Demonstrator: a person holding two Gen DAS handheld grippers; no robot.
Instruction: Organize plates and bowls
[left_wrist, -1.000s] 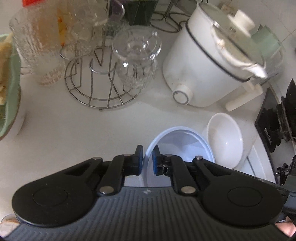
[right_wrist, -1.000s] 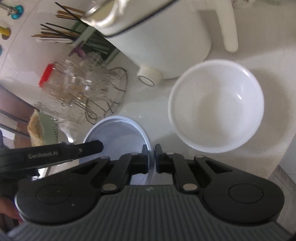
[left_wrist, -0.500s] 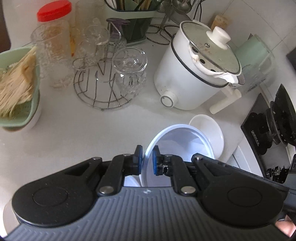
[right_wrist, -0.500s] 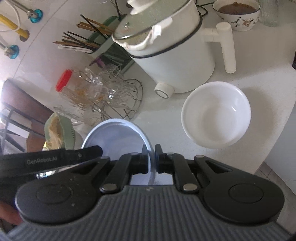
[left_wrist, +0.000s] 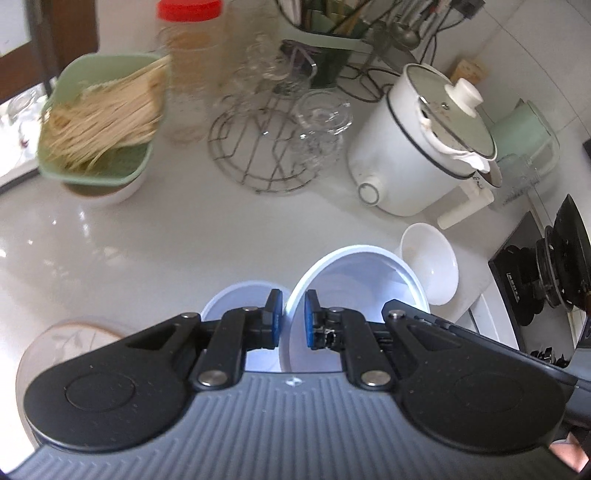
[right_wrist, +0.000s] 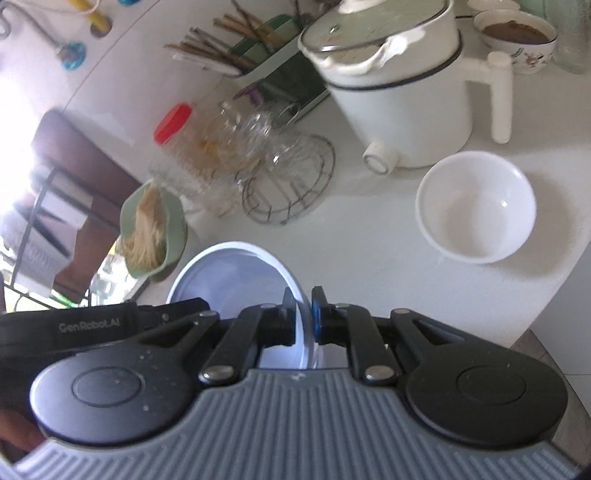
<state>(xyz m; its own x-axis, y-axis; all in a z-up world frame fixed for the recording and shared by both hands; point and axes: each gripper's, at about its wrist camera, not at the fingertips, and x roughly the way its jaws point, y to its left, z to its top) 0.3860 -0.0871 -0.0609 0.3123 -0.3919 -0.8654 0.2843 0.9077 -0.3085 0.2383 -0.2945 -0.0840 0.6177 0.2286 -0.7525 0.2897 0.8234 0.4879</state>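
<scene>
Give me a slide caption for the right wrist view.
Right gripper pinches the bluish bowl's rim; white bowl sits beside the cooker.

My white countertop (left_wrist: 155, 243) carries an electric pot (left_wrist: 417, 147) with a glass lid. Just in front of the pot sits an empty white bowl (right_wrist: 476, 206). To the pot's left stands a wire rack (left_wrist: 258, 155) of glasses, then a red-lidded jar (left_wrist: 186, 74), then a green basket (left_wrist: 99, 122) of pale sticks resting on a bowl.
</scene>
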